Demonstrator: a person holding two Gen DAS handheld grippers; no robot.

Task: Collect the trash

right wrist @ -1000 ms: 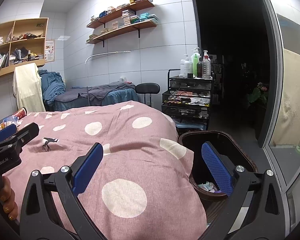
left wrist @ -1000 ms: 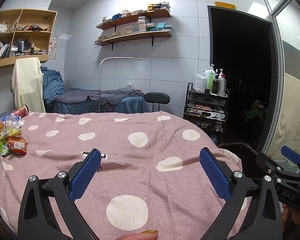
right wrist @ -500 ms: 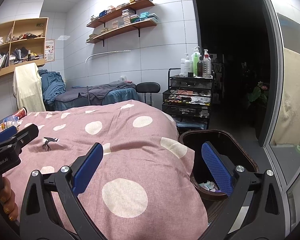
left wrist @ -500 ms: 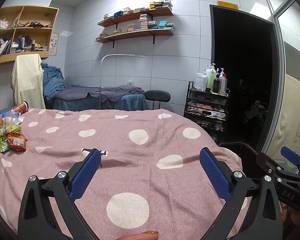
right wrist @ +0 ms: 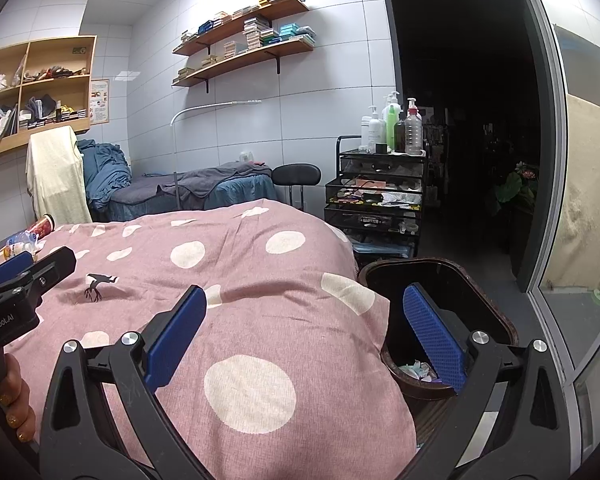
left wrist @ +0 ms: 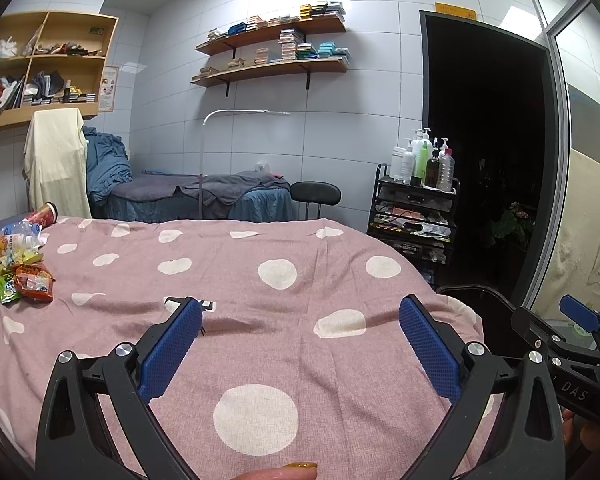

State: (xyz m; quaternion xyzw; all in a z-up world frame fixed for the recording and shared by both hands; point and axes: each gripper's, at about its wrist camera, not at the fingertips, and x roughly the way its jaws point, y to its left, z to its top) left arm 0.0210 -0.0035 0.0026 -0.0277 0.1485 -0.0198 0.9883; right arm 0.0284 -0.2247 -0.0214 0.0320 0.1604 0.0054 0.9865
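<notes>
Snack wrappers (left wrist: 22,280), a crushed plastic bottle (left wrist: 18,232) and a red cup (left wrist: 44,214) lie in a pile at the far left of the pink spotted bed (left wrist: 280,320). The bottle (right wrist: 22,238) and cup (right wrist: 43,225) also show in the right wrist view. A dark brown bin (right wrist: 440,320) with some litter inside stands by the bed's right edge. My left gripper (left wrist: 300,320) is open and empty above the bed's middle. My right gripper (right wrist: 304,316) is open and empty over the bed's right edge, its right finger above the bin.
A black trolley (right wrist: 376,200) with bottles stands behind the bin, beside a dark doorway. A black stool (left wrist: 315,192) and a second bed with blue covers (left wrist: 204,196) stand beyond. A glass partition (right wrist: 580,200) is on the right.
The left view has tilted slightly downward, so the trash pile sits a little higher in the frame. The right gripper has barely moved. Both stay open.
</notes>
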